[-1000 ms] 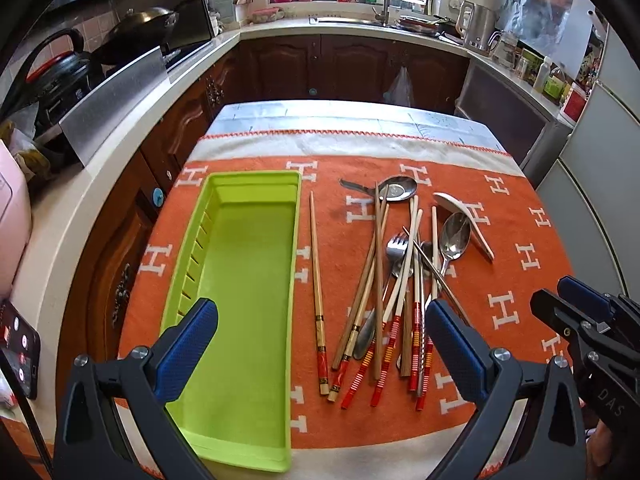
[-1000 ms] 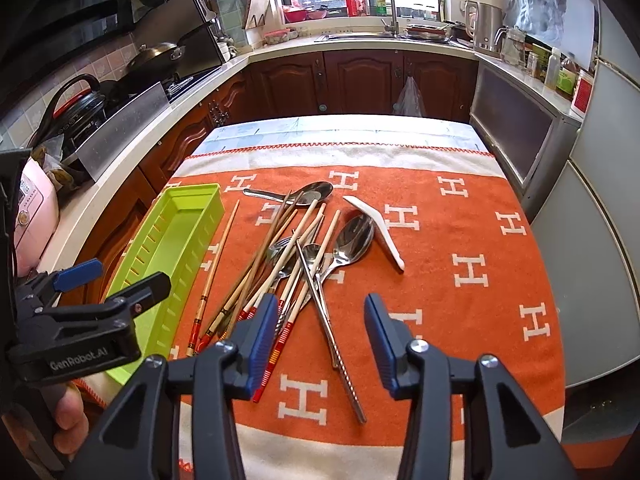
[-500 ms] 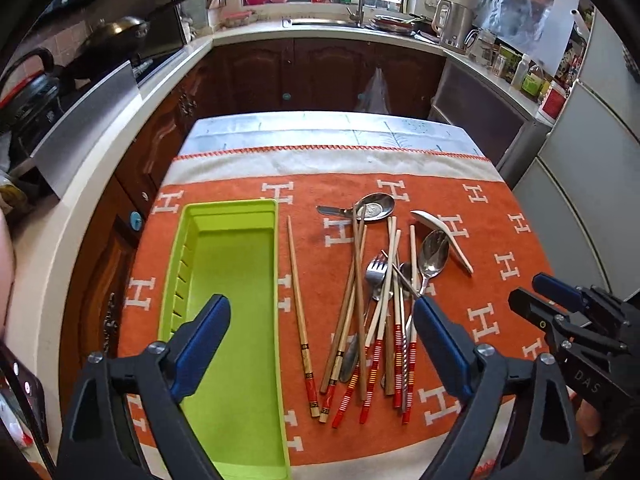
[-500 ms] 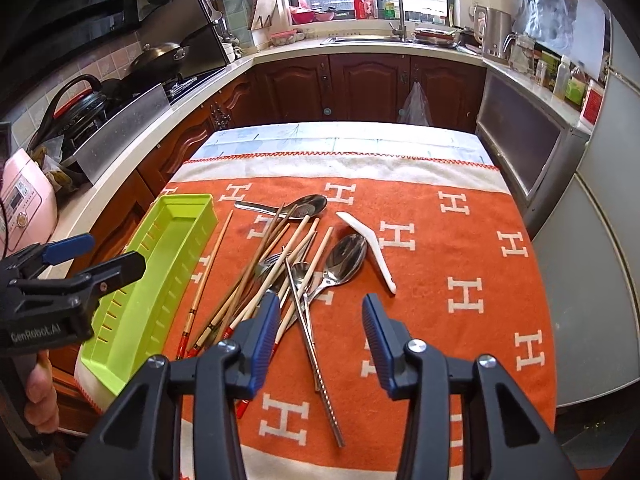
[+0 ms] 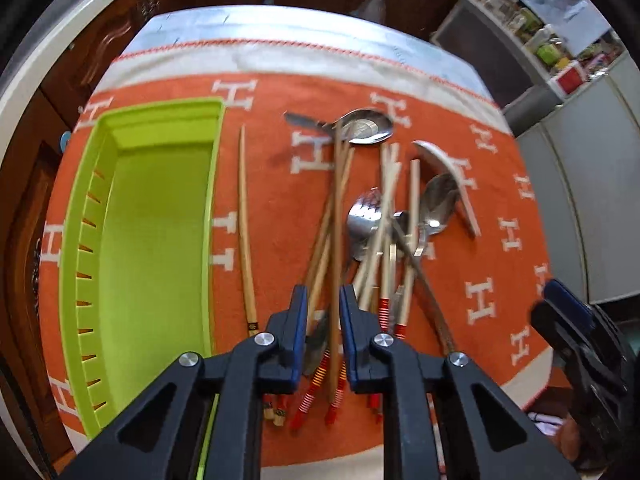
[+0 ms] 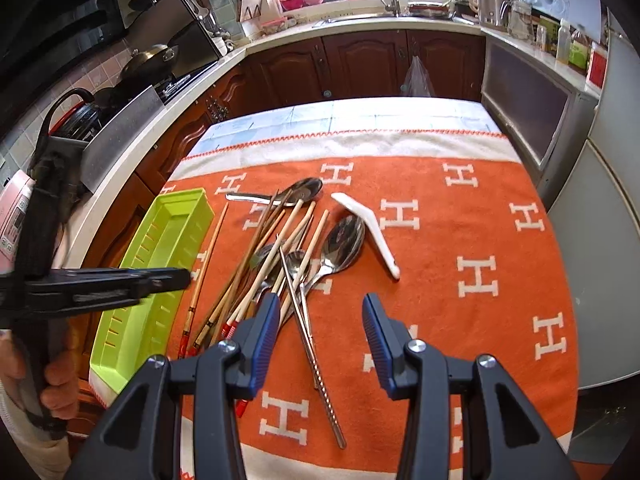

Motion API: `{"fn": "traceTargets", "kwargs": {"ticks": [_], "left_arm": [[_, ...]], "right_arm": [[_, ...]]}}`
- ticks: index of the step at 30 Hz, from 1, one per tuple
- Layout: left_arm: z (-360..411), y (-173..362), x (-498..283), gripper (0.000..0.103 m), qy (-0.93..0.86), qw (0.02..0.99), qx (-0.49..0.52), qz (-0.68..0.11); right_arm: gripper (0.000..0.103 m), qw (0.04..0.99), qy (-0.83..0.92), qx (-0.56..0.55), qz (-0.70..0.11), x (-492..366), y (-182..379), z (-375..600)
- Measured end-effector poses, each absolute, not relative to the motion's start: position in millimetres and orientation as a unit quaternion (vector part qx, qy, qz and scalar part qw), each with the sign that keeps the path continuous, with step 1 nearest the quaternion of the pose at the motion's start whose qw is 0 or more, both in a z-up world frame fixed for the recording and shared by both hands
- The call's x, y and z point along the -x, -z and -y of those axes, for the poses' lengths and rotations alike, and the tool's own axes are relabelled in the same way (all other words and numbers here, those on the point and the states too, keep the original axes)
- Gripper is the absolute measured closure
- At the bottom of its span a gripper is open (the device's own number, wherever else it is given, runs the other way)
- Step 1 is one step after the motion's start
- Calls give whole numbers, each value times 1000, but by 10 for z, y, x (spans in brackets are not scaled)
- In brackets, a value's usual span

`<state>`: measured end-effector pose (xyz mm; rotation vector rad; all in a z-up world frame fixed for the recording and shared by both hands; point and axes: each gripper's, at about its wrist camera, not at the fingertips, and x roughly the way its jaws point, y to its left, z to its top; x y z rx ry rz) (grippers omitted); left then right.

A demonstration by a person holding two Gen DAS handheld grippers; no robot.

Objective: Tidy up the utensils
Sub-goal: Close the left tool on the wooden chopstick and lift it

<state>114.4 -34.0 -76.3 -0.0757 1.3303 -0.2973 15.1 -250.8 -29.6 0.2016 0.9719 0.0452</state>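
A heap of wooden chopsticks (image 5: 338, 216) with red-banded ends, metal spoons (image 5: 366, 126), a fork and a white ceramic spoon (image 5: 448, 172) lies on the orange cloth. My left gripper (image 5: 323, 308) has come down over the near ends of the heap, its jaws narrowed around one brown chopstick (image 5: 334, 320); contact is unclear. An empty lime green tray (image 5: 148, 240) lies to its left, with one lone chopstick (image 5: 245, 232) beside it. My right gripper (image 6: 319, 316) is open and empty, above a metal chopstick (image 6: 308, 328). The left gripper also shows in the right wrist view (image 6: 160, 278).
The orange cloth (image 6: 460, 240) with white H marks covers the table. Kitchen counters, a stove with pans (image 6: 152, 56) and a sink (image 6: 380, 12) lie beyond. A fridge (image 6: 612, 208) stands to the right. The table's near edge is just below the grippers.
My left gripper has dropped low over the chopstick heap and its jaws have closed from wide open to a narrow gap around a chopstick. The right gripper has barely moved.
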Motion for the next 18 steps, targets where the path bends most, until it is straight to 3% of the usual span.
{"fn": "traceTargets", "kwargs": {"ticks": [8,18], "left_arm": [[358,1145,-1279,89,98,763,21,-638],[163,1185,-1375,95,48,773,-6,-633]], "right_arm": [[60,871,-26,-97,-482,-167,402,2459],[60,863,-22,-94,-496,-188,483,2424]]}}
